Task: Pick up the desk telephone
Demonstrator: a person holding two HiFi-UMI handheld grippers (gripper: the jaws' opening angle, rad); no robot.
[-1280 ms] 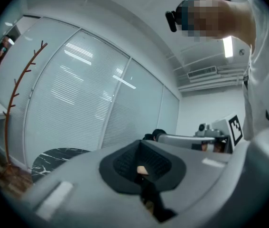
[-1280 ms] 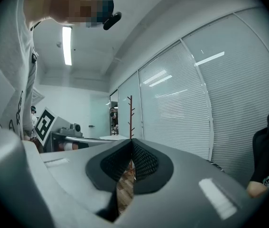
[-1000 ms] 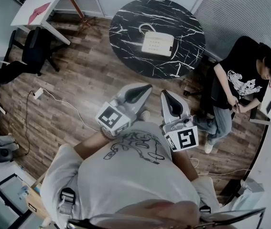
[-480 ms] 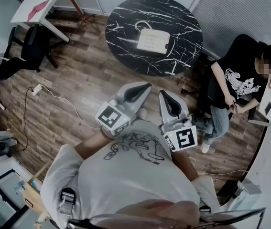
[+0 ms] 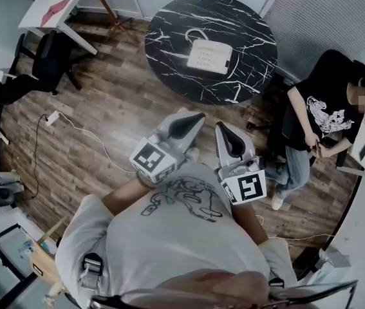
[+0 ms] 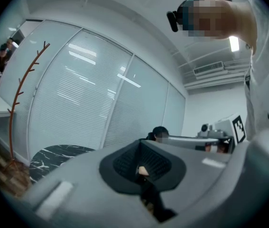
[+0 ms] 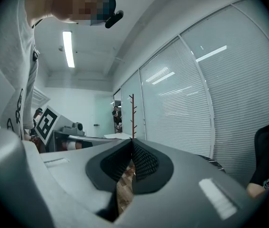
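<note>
A cream desk telephone (image 5: 208,56) with a curled cord lies on a round black marble table (image 5: 169,18) at the top of the head view. My left gripper (image 5: 192,117) and my right gripper (image 5: 223,127) hang side by side over the wooden floor, well short of the table. Both point level toward it. In the left gripper view the left gripper (image 6: 141,152) is shut with nothing between its pads. In the right gripper view the right gripper (image 7: 131,152) is likewise shut and empty. The telephone shows in neither gripper view.
A person in a black T-shirt (image 5: 327,111) sits to the right of the table. A black office chair (image 5: 44,63) and a white desk (image 5: 47,8) stand at the upper left. A cable with a plug strip (image 5: 52,118) trails across the floor. A coat stand (image 6: 23,96) rises by the blinds.
Hardly anything differs. The table and telephone shift slightly within the head view; both grippers stay shut at the same spot in the frame.
</note>
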